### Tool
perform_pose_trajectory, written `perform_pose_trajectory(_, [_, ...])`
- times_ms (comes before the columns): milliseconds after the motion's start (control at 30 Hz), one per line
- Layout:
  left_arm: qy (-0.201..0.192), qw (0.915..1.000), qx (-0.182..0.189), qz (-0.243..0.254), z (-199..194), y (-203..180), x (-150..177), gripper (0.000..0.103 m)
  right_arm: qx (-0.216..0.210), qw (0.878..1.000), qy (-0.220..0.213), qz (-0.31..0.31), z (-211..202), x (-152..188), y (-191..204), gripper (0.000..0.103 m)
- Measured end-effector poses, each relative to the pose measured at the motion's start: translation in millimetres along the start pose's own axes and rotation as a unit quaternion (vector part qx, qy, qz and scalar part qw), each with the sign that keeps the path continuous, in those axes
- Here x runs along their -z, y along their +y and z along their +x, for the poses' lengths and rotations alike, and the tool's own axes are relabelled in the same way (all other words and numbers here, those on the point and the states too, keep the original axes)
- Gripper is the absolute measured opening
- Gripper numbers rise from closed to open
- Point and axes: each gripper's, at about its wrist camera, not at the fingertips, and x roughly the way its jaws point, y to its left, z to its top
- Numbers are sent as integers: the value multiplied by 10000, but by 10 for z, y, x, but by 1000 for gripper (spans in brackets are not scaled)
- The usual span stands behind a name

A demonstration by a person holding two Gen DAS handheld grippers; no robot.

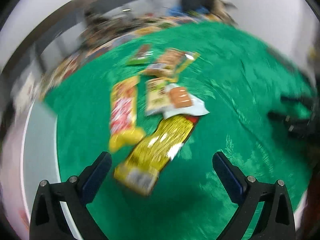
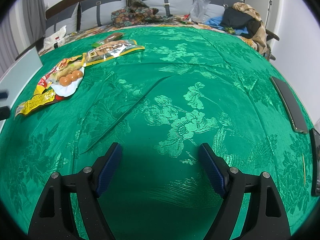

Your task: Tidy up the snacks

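Our left gripper [image 1: 162, 158] hangs with its jaws wide apart over the yellow snack packet [image 1: 158, 150], nearest of the snacks lying on the green cloth [image 2: 180, 104]. We judge it light, crinkly and slippery; best pinched flat across its middle. Our right gripper [image 2: 161, 150] gapes empty.

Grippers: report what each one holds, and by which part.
Nothing is held. The left gripper and the right gripper are both open, above the green cloth.
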Motion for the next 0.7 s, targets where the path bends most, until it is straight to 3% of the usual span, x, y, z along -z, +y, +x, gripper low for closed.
perform_pose_trajectory(67, [240,9993,195,222,238,-32,-144,97,1,10000,0,0,0,0,0,83])
perform_pose_trajectory(133, [401,9985,362,87,397,27,-223,90,1,10000,1,0,0,-3,-1,83])
perform_pose_trajectory(300, [679,9933,747,-554,607,150,-258,54,0,10000,2,1,0,-4,-1,83])
perform_pose_trajectory(400, [666,9917,804,-746,482,104,-194,43,0,10000,2,1,0,-4,-1,83])
perform_pose_trajectory(600, [1015,9805,918,-1412,201,-127,152,46,0,10000,2,2,-2,-1,0,83])
perform_pose_trajectory(633, [1009,9794,991,-1441,154,-186,209,51,0,10000,3,2,-1,-2,0,83])
perform_pose_trajectory(700, [1020,9790,1038,-1427,150,-225,239,79,0,10000,3,2,-2,-1,0,83])
